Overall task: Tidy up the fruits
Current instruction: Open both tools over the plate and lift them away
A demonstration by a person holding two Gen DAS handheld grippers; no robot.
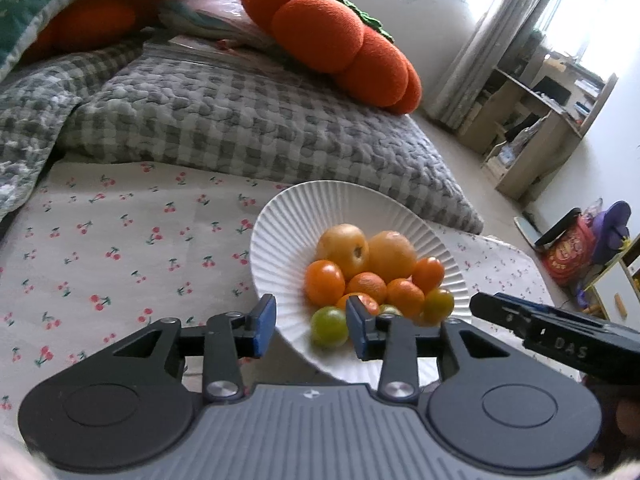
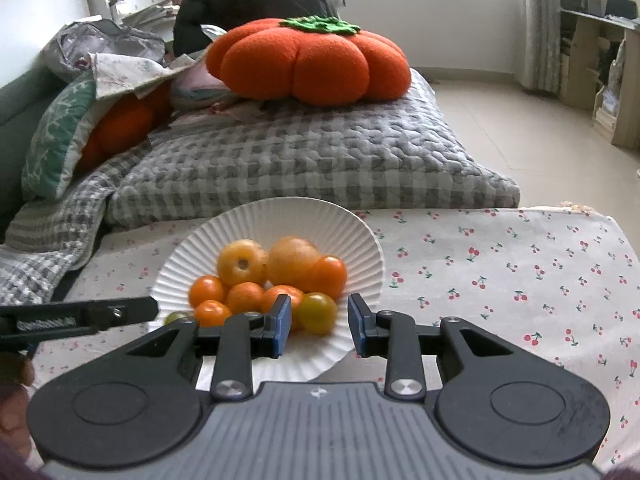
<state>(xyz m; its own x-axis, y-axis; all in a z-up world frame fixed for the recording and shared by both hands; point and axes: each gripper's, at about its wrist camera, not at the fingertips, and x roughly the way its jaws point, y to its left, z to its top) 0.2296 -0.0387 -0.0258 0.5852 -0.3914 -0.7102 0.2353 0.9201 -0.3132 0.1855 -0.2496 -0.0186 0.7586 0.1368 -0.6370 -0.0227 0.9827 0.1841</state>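
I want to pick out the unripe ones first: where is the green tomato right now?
The green tomato lies at the near edge of the white fluted plate, in front of the orange tomatoes, framed between the open left gripper fingers in the left wrist view.

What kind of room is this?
Probably a lived-in bedroom or living room at home: a grey checked quilt with a pumpkin-shaped cushion, a cherry-print cloth under a fruit plate, and cluttered shelves.

The white ribbed paper plate (image 2: 360,232) sits on the cherry-print tablecloth (image 2: 500,264). In the plate lies a heap of small round fruits (image 2: 280,280). Behind the plate lies the grey checked quilt (image 2: 300,160), with the orange pumpkin-shaped plush cushion (image 2: 312,64) on it.
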